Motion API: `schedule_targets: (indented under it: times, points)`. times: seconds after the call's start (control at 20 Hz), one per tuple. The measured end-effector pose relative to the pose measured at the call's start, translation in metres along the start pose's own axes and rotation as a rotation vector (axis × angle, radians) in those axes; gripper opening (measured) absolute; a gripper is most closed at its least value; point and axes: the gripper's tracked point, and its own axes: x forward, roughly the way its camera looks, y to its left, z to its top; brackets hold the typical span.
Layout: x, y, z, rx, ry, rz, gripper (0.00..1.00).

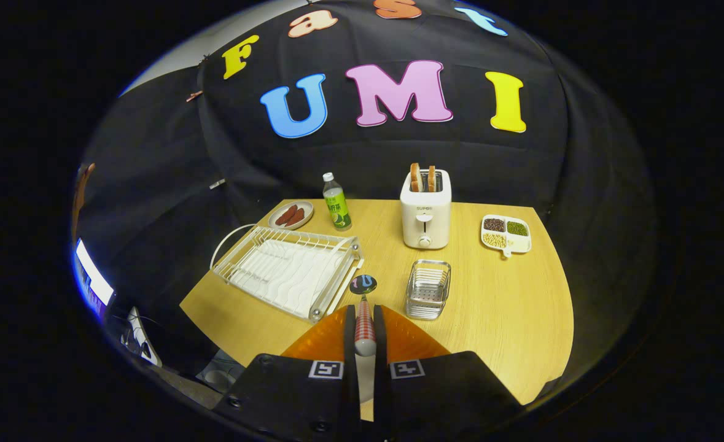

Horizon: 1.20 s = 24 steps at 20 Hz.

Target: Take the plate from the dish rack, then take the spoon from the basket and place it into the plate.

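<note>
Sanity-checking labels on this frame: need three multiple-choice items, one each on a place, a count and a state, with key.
1. Where is the square wire-mesh metal basket relative to the white two-slot toaster? A on top B behind C in front, nearer the fingers
2. How many brown toast slices stand in the toaster? A one B two C four
3. The gripper is: A shut on the striped-handled spoon B open, empty C shut on the basket
Key: C, basket lies between toaster and fingers; B, two slices rise from the slots; A, both fingers press the spoon's handle.
</note>
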Motion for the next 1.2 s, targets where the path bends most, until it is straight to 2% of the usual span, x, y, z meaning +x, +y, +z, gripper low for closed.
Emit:
schedule_targets:
  times: [0.25,0.4,0.75,1.2]
  points:
    - [0.015,0.028,-0.078,0.000,0.123,-0.002,0.13]
    - [0.032,0.035,-0.109,-0.012,0.171,-0.019,0.13]
    - [0.059,0.044,-0.136,-0.030,0.212,-0.008,0.13]
    - [0.064,0.034,-0.196,-0.076,0.370,-0.015,0.14]
